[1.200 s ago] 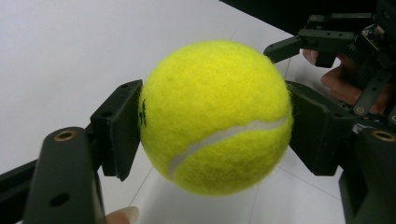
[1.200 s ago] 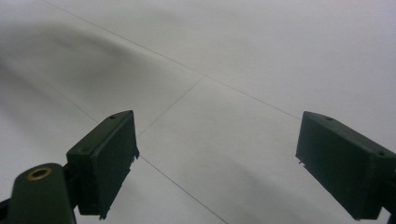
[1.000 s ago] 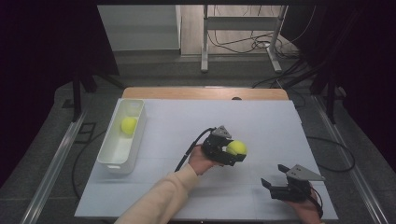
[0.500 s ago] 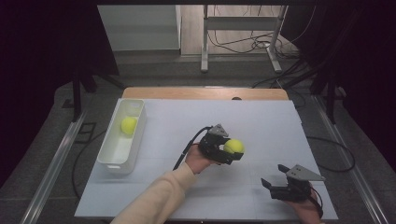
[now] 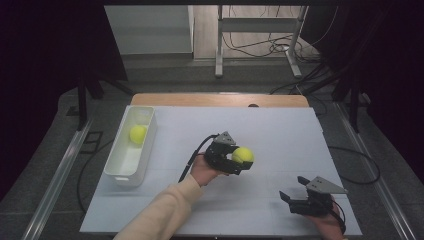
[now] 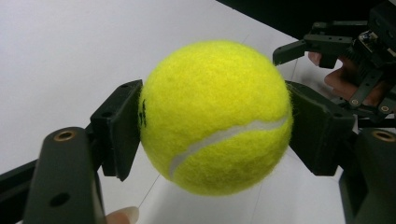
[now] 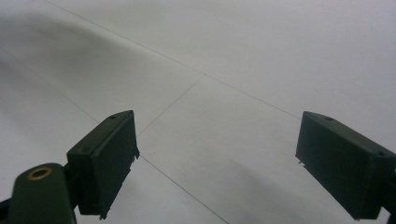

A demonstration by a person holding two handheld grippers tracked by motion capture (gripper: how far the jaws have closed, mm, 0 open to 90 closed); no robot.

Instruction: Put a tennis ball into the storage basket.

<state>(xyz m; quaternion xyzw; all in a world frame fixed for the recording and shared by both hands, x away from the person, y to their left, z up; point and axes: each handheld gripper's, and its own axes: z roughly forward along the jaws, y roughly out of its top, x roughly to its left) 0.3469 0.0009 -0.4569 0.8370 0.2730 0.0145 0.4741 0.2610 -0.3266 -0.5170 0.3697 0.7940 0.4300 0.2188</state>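
**Carry the clamped ball over to the bin without squeezing harder**

Your left tongs (image 5: 239, 161) are clamped on the tennis ball (image 5: 243, 155); in the left gripper view both black pads press into the felt on opposite sides of the ball (image 6: 215, 116), roughly across its widest part. That is a sound hold, so there is no call to tighten it. The ball hangs above the middle of the white bench (image 5: 280, 130), well apart from the white bin (image 5: 120, 172) at the bench's left edge, where a second ball (image 5: 137, 134) already lies toward the far end.

Judging from that layout, the step in hand is the carry to the bin. Keep the tongs high enough that the ball passes over the bin's near wall rather than knocking it; the bin looks light and would likely slide if struck. Travel level and steady, since a round ball held by two flat pads can roll out if you swing or twist your wrist sharply.

Aim for the open near half of the bin, away from the ball already inside, so the two do not bounce off each other. Lower the ball below the rim before you part the tongs; dropped from above, it would probably bounce out.

Your right tongs (image 5: 300, 200) stand wide apart with nothing between them (image 7: 215, 163), low over the bench's near right corner. Leave them there, clear of the left arm's path.
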